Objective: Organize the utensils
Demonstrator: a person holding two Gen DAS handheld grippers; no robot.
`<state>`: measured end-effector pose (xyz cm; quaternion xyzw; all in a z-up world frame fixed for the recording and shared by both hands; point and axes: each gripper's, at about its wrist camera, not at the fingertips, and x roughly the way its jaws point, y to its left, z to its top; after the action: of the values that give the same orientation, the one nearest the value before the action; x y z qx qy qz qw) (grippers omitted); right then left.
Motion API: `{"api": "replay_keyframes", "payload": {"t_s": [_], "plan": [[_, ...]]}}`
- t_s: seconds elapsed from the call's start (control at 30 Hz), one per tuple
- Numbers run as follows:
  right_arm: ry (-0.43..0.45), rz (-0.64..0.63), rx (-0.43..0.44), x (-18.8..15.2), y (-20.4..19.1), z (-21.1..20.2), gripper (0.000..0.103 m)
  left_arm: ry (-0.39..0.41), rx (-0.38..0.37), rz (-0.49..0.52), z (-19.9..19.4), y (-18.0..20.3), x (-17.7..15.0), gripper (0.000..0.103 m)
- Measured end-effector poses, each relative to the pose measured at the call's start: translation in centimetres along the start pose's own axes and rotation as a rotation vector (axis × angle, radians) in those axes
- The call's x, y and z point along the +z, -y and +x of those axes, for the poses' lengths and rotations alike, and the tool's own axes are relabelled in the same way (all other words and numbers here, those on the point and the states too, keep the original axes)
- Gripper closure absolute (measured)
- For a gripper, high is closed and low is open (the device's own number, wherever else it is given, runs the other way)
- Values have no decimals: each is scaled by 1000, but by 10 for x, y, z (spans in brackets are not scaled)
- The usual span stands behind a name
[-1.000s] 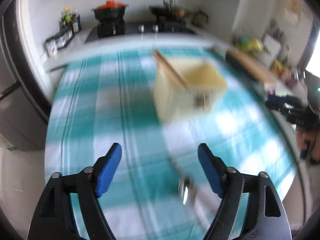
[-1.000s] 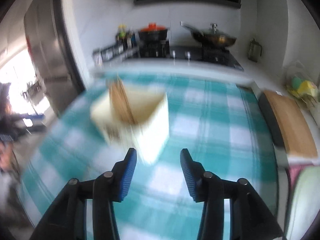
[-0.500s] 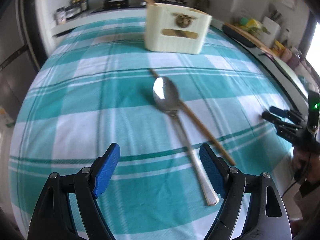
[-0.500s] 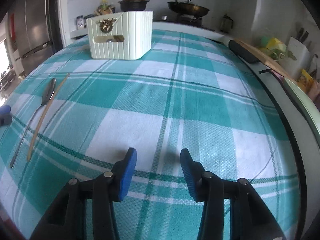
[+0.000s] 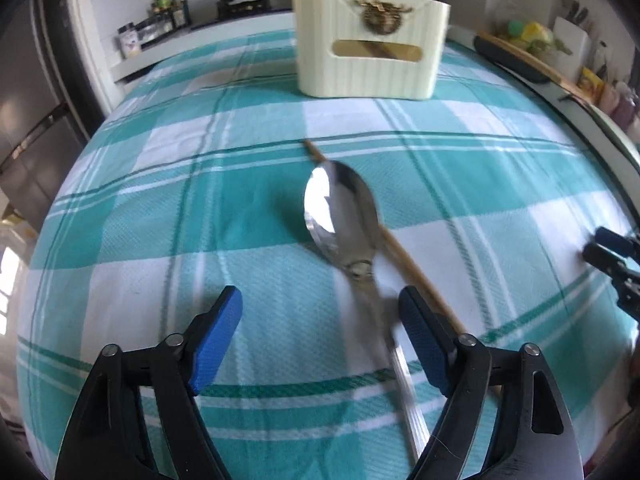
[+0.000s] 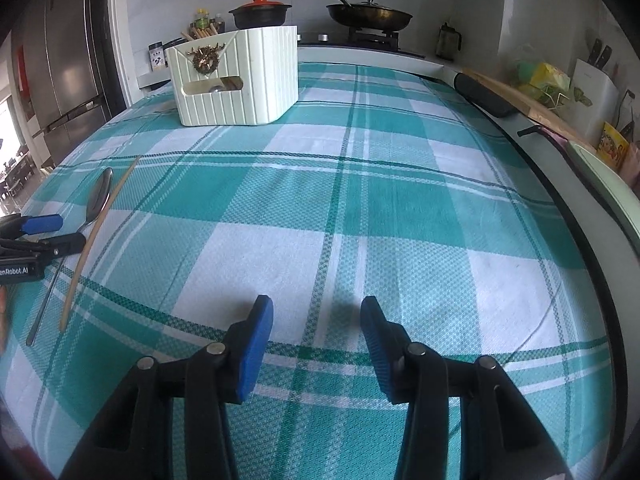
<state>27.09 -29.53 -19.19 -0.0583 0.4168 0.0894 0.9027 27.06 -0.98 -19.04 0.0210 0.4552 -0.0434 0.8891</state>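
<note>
Left gripper [image 5: 320, 324] gapes wide over the metal spoon [image 5: 344, 216] handle; right gripper [image 6: 317, 330] hangs parted, empty; wooden chopstick [image 5: 400, 248] at the spoon's 3 o'clock.

Teal-white checked tablecloth [image 6: 400, 208], cream holder [image 6: 236, 80], blue fingers [image 6: 256, 344].

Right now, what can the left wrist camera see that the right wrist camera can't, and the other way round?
Only the left view shows the inside of the spoon bowl up close, and the left tool open right over its handle, holding nothing.

Only the right view shows the full length of the chopstick, the fridge, and the open right tool over bare cloth.

Both show the spoon and chopstick lying side by side, the cream box holding more chopsticks, and the stove pots.
</note>
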Motion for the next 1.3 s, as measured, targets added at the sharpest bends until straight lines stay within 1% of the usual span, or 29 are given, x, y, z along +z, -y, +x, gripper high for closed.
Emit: {"api": "replay_keyframes", "payload": {"t_s": [0.07, 0.1, 0.13, 0.17, 0.2, 0.27, 0.37, 0.4, 0.47, 0.6, 0.63, 0.67, 0.7, 0.73, 0.77, 0.83, 0.93, 1.1, 1.17, 1.23, 1.27, 1.3], "plan": [[4, -9, 1, 1, -3, -4, 57, 0, -3, -28, -1, -9, 0, 28], [20, -11, 25, 2, -7, -9, 57, 3, 1, -40, -2, -15, -1, 32], [40, -17, 68, 5, -14, -16, 57, 3, 6, -48, -3, -18, -2, 36], [50, -26, 102, 8, -21, -21, 56, 4, 7, -63, -4, -25, -4, 37], [57, -47, 159, 14, -34, -26, 57, 4, 5, -71, -4, -27, -4, 38], [48, -78, 248, 24, -60, -27, 57, 6, -10, -86, -5, -32, -5, 38], [12, -153, 345, 37, -102, -19, 57, 0, -7, -69, -8, -30, -8, 38], [1, -189, 360, 40, -116, -14, 57, -1, -4, -61, -9, -30, -9, 38], [-10, -261, 353, 45, -138, -5, 59, 1, 5, -43, -12, -29, -15, 38], [-81, -333, 366, 45, -162, 20, 59, 3, 8, -30, -18, -31, -22, 38], [-85, -361, 347, 43, -167, 25, 67, 2, 7, -29, -18, -31, -23, 38], [-69, -377, 328, 42, -168, 25, 73, 3, 7, -28, -19, -31, -24, 37], [-57, -386, 308, 41, -168, 24, 87, 4, 9, -27, -19, -31, -25, 37], [-59, -355, 292, 41, -162, 23, 97, 6, 10, -26, -20, -32, -25, 37], [-61, -324, 284, 42, -157, 23, 98, 9, 12, -27, -20, -32, -26, 36], [-55, -251, 240, 40, -138, 21, 98, 11, 14, -29, -20, -32, -26, 36], [-59, -146, 161, 34, -99, 20, 98, 11, 25, -34, -19, -33, -26, 31], [-65, -40, 13, 13, -40, 3, 98, 2, 27, -59, -18, -39, -26, 25], [-67, -26, -24, 8, -24, -2, 97, -2, 29, -65, -18, -40, -26, 24], [-61, -10, -43, 5, -12, -9, 96, -6, 32, -68, -18, -41, -26, 24], [-50, -3, -42, 5, -10, -11, 94, -9, 32, -70, -18, -41, -26, 23], [-40, 2, -35, 5, -7, -15, 89, -10, 31, -71, -18, -41, -25, 23]]}}
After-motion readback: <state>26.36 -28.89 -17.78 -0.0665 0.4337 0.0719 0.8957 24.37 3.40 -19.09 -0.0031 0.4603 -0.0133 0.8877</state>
